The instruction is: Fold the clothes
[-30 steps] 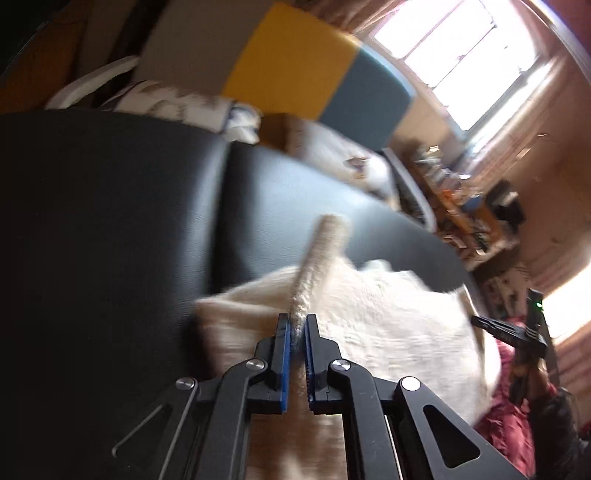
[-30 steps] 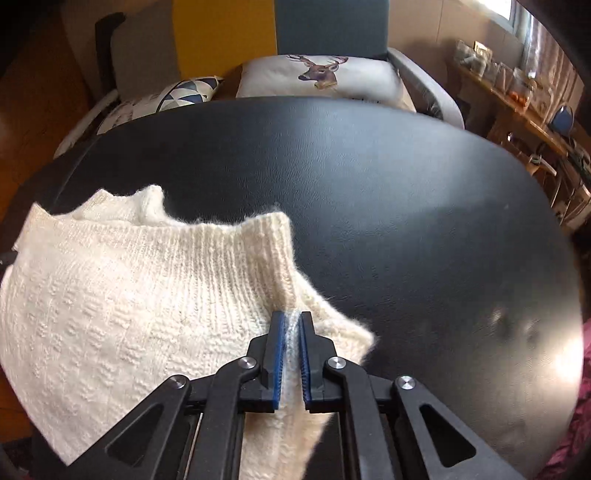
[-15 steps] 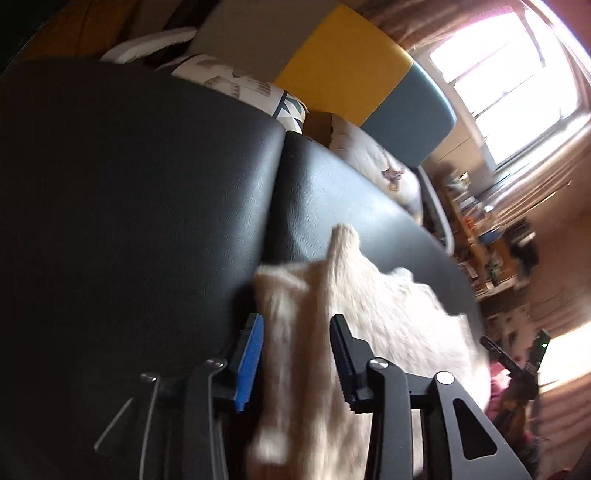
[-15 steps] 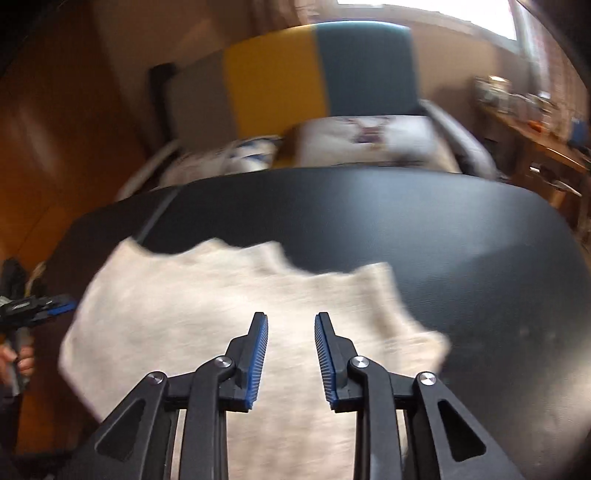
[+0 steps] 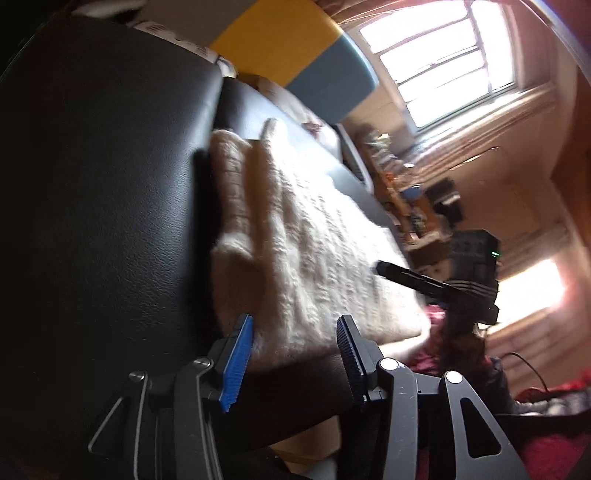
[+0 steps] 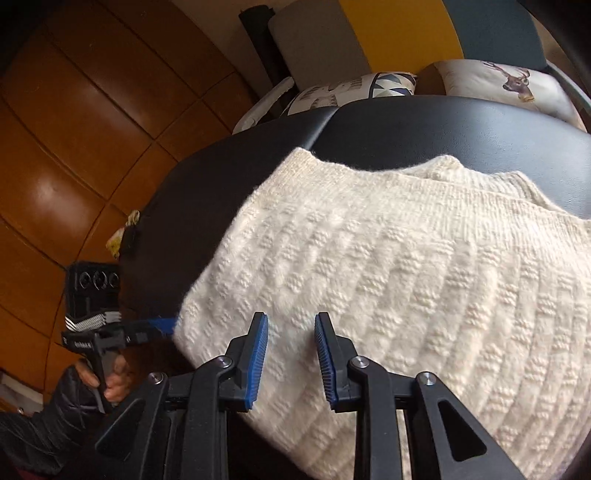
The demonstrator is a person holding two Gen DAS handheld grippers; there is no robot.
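A cream knitted sweater [image 6: 388,266] lies folded on the black padded table [image 6: 424,125]. In the left wrist view the same sweater [image 5: 295,240] stretches away from me over the black table [image 5: 92,184]. My left gripper [image 5: 293,332] is open at the sweater's near edge, holding nothing. My right gripper [image 6: 291,332] is open just above the sweater's near edge, also empty. The left gripper [image 6: 162,326] shows at the sweater's left corner in the right wrist view, held by a hand [image 6: 114,384]. The right gripper [image 5: 380,266] appears over the sweater's far side in the left wrist view.
Behind the table stands a chair with grey, yellow and blue back panels [image 6: 399,33] and patterned cushions [image 6: 506,83]. Wooden panelling [image 6: 74,129] fills the left. A bright window [image 5: 443,62] and a cluttered shelf [image 5: 399,192] lie to the right.
Both grippers let go of the sweater's edges and opened. The sweater dropped flat onto the table, and both grippers pulled back toward its near edge.
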